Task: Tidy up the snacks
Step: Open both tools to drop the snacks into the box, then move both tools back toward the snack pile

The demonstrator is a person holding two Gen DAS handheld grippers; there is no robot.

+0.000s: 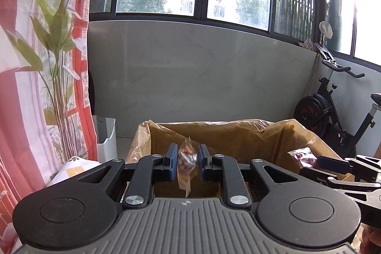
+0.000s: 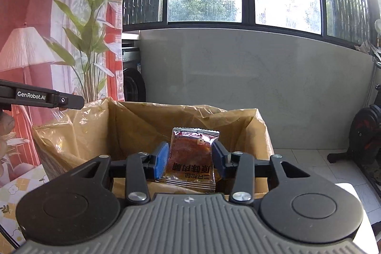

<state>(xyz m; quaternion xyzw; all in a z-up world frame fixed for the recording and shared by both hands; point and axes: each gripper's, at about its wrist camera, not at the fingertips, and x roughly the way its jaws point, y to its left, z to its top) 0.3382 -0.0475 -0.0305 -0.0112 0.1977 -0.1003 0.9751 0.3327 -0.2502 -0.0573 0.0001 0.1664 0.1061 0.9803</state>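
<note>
My left gripper point(image 1: 188, 164) is shut on a small clear-wrapped brown snack point(image 1: 187, 166), held edge-on above the open cardboard box point(image 1: 250, 137) lined with yellowish plastic. My right gripper point(image 2: 190, 158) is shut on a flat red-brown snack packet point(image 2: 190, 156) with black lettering, held above the same box point(image 2: 133, 120). In the left wrist view the right gripper point(image 1: 333, 166) and its packet point(image 1: 302, 156) show at the right, over the box's right side. In the right wrist view the left gripper's arm point(image 2: 42, 98) shows at the left edge.
A grey low wall point(image 1: 202, 77) and windows stand behind the box. A red and white curtain point(image 1: 35, 63) hangs at the left, with a white bin point(image 1: 107, 137) beside it. An exercise bike point(image 1: 333, 111) stands at the right. A patterned tablecloth point(image 2: 14, 187) lies at lower left.
</note>
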